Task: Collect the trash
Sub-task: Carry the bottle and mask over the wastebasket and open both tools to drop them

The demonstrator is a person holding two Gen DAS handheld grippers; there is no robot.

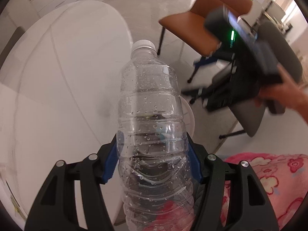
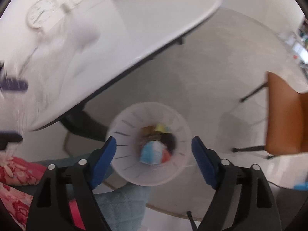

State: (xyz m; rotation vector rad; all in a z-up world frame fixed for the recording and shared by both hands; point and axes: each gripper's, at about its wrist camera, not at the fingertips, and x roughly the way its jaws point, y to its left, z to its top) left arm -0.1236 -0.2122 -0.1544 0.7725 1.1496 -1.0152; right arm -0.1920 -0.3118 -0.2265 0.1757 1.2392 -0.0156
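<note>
A clear plastic water bottle [image 1: 152, 127] with a white cap stands pinched between the blue pads of the left gripper [image 1: 153, 161]. The right gripper [image 2: 154, 158] hangs with jaws spread, a white trash bin [image 2: 150, 146] holding colored litter framed between them, the white table [image 2: 115, 38] beyond.

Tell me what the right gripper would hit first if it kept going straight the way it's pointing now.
Probably the white trash bin: the open right gripper points down into its mouth, so it would likely meet the rim or the trash inside. The blur leaves depth unclear.
</note>
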